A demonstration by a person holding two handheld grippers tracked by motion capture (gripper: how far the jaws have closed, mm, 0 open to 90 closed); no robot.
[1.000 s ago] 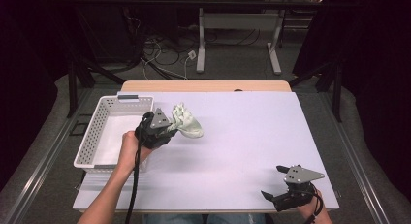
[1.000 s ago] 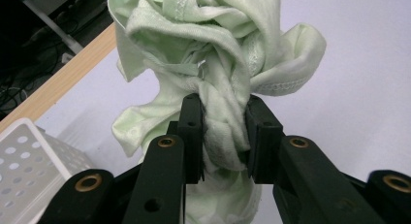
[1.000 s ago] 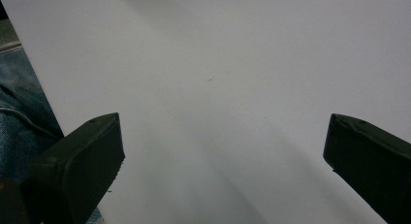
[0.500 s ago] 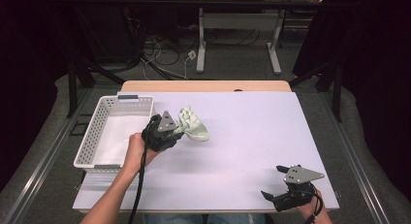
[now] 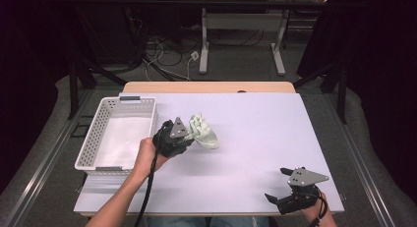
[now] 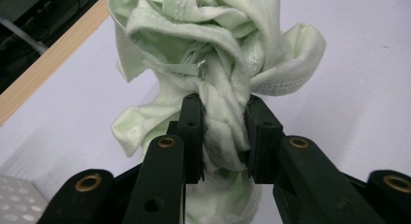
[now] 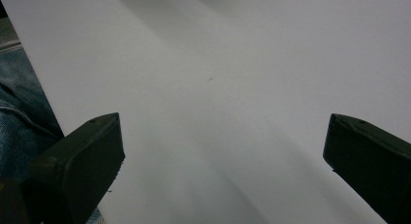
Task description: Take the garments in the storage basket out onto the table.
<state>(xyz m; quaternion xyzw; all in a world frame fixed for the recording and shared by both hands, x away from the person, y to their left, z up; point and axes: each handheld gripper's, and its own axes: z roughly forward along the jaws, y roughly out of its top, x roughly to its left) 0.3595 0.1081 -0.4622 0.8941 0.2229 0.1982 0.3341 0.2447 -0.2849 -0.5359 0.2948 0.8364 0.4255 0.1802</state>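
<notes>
Nearest the person, at the table's (image 5: 255, 138) near right corner, the right gripper (image 5: 291, 200) rests low with its jaws spread wide and nothing between them; in the right gripper view there is bare white tabletop past the two black pads (image 7: 82, 161). It seems best left parked there, out of the way.

Further in, left of the middle, the left gripper (image 5: 183, 139) has its jaws clamped tight on a pale green cloth (image 5: 202, 131). In the left gripper view the pads (image 6: 193, 136) pinch a twisted neck of the fabric, and the rest bunches up beyond them.

Judging by the white basket (image 5: 88, 148) along the table's left edge, just beside that hand, the step looks like carrying the cloth to or from it; which way cannot be told. To do it well, keep the squeeze firm, since the hold is on a narrow twist only. Lift high enough that the hanging folds clear the basket's rim, and move smoothly so the loose ends do not swing.

The cloth (image 6: 213, 54) itself is soft, mint-coloured knit, crumpled and wound into a loose knot. A stitched hem runs along some edges. A small tag seems to show near the centre. It looks light and limp, likely to sag and unfurl once released.
</notes>
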